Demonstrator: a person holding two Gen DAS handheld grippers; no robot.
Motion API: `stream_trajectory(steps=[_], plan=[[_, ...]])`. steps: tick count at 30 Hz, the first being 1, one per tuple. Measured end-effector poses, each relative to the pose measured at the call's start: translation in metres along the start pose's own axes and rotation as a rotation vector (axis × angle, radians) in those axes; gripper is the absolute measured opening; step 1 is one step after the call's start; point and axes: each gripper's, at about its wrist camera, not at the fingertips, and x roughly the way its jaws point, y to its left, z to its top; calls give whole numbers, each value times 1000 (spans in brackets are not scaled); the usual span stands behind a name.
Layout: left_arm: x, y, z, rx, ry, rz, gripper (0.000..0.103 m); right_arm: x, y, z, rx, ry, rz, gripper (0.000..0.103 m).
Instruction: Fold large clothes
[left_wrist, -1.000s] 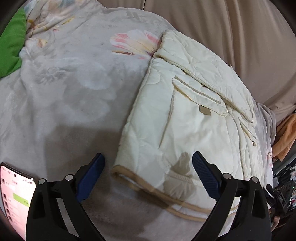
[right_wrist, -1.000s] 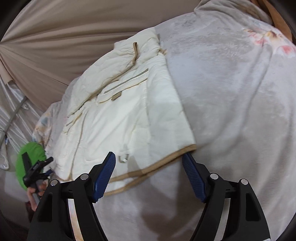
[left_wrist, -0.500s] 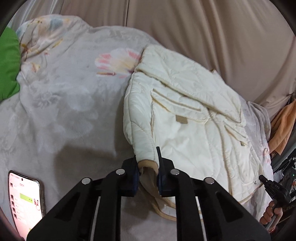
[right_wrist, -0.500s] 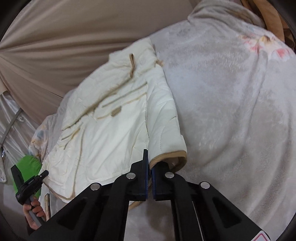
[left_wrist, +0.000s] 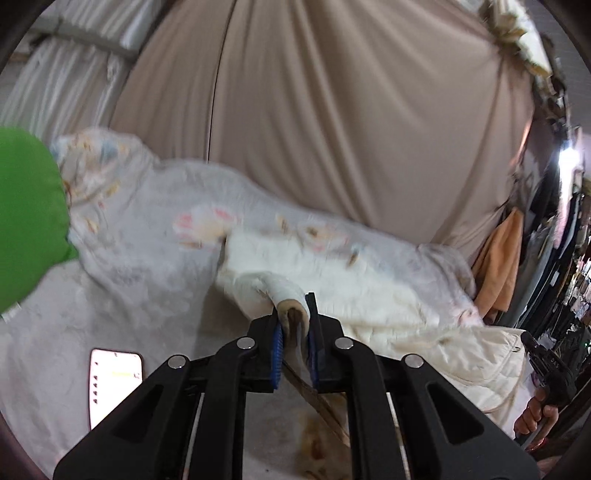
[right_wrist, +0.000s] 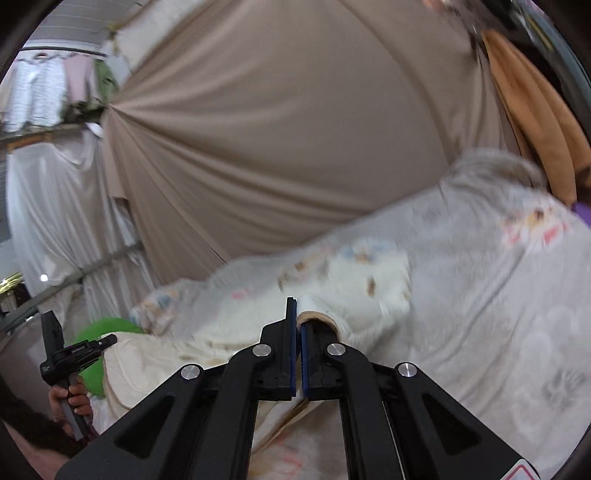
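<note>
My left hand-held gripper (left_wrist: 295, 334) and right hand-held gripper (right_wrist: 298, 332) each clench the tan-trimmed hem of the cream jacket (left_wrist: 369, 291), which trails ahead across the floral blanket (left_wrist: 140, 266).

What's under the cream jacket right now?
The cream jacket lies on the grey floral blanket, its hem pinched by both grippers. Whatever lies beneath its middle is covered.

Beige draped curtain (left_wrist: 332, 122) behind floral grey blanket (left_wrist: 140, 258).
</note>
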Motion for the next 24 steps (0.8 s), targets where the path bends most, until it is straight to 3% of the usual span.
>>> stream_trajectory(steps=[3, 6, 11, 18, 24], plan=[[-19, -13, 16, 29, -84, -5, 10, -17, 12, 19, -23, -96, 22, 2], [6, -13, 30, 39, -63, 16, 10, 0, 4, 35, -14, -96, 20, 2], [106, 2, 40, 43, 74, 131, 10, 73, -33, 46, 79, 35, -20, 2], [246, 27, 26, 52, 277, 290, 10, 196, -98, 46, 185, 246, -172, 2], [307, 47, -2, 44, 367, 348, 14, 269, -133, 10, 176, 397, -274, 2]])
